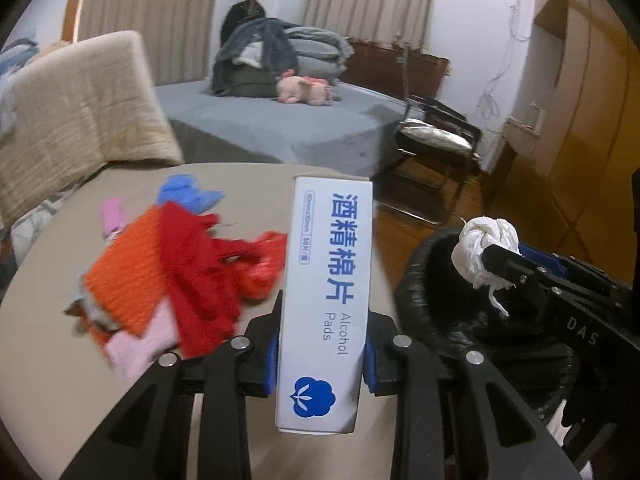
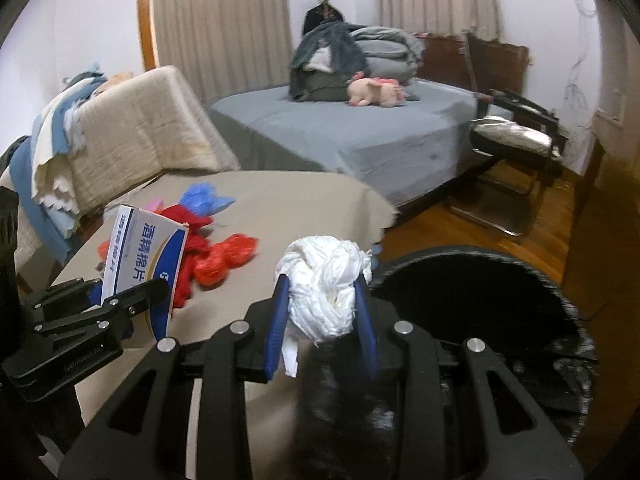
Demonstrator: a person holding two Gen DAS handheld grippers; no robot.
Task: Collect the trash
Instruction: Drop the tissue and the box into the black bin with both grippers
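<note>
1. The left gripper is clamped on a tall white alcohol pads box, its blue pads pressing both narrow sides down near the box's bottom end.
2. That box stands upright between the fingers, clear of the table: a white face with big blue Chinese characters running down it, "Alcohol Pads" in grey below, and a blue cotton-flower logo at the foot.
3. From the right wrist camera the same box shows on the left, tilted, with a blue and gold curve on another face and the left gripper below it.
4. The right gripper squeezes a crumpled white tissue wad, a knotted, ragged ball bulging above the blue pads, with a loose scrap hanging beneath.
5. In the left wrist view that wad hangs over the black-lined trash bin, which stands just right of the table.
6. The bin's dark mouth gapes near and to the right of the wad.
7. On the table, left of the box, lies a blurred heap of red, orange and pink knitted cloths, with a blue scrap beyond it.
8. Far behind, a grey bed carries a pink plush toy.
</note>
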